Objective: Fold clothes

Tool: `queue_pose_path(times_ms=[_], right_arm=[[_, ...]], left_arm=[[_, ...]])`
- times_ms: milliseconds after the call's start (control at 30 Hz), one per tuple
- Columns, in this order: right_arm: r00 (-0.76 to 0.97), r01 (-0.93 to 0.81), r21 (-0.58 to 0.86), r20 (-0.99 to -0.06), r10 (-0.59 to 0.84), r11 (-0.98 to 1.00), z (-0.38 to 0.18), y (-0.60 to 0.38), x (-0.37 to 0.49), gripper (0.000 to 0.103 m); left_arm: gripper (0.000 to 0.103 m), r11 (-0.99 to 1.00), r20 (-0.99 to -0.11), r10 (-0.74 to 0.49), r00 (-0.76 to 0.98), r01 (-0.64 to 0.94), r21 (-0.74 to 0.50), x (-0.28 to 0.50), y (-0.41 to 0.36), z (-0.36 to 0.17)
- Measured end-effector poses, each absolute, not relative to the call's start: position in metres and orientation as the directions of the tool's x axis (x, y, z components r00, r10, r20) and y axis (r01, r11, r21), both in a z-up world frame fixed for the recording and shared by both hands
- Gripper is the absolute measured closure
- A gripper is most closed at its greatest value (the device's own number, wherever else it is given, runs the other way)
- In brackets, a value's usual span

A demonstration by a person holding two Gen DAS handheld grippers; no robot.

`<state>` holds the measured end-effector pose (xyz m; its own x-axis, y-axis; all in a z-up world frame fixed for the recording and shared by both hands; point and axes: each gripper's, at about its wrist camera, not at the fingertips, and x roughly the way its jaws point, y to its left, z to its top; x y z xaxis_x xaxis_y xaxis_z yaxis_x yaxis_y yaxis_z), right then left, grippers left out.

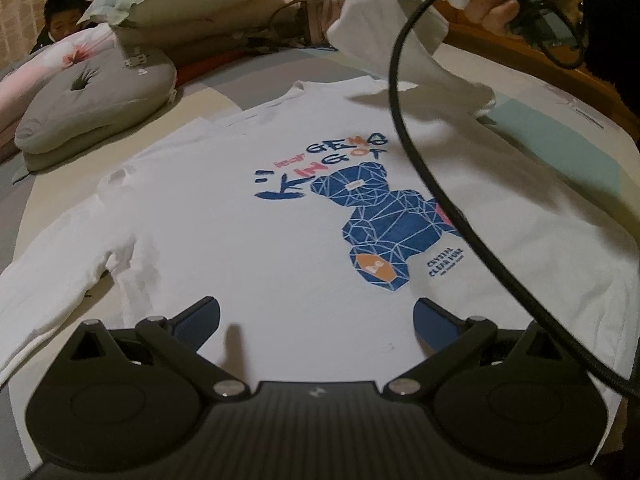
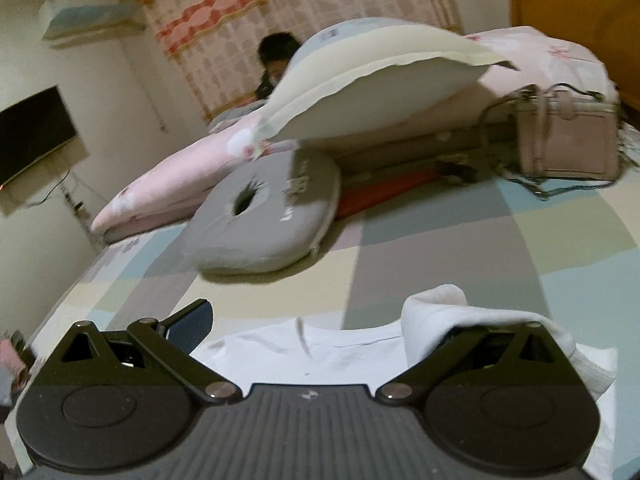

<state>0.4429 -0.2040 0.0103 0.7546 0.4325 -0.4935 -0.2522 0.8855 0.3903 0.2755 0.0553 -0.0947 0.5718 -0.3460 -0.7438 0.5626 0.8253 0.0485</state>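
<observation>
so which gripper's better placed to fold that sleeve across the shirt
Right: the sleeve is draped over one finger of the open right gripper, already raised. The left gripper hovers open over the shirt's hem.

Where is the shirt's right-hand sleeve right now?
In the left wrist view the sleeve is lifted off the bed at upper right, above the white shirt. In the right wrist view it drapes over the right gripper's right finger.

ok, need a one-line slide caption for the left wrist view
Open left tongs hover over a white bear-print shirt spread on the bed, its far sleeve lifted.
</observation>
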Motion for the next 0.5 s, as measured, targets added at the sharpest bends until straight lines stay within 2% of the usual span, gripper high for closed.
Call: queue_pose_path(times_ms=[500], right_arm=[[0.676, -0.384, 0.355, -0.521, 0.521, 0.853, 0.002, -0.132, 0.450, 0.000]], left_arm=[[0.001, 0.836, -0.748, -0.326, 0.578, 0.546, 0.058, 0.273, 0.064, -0.097]])
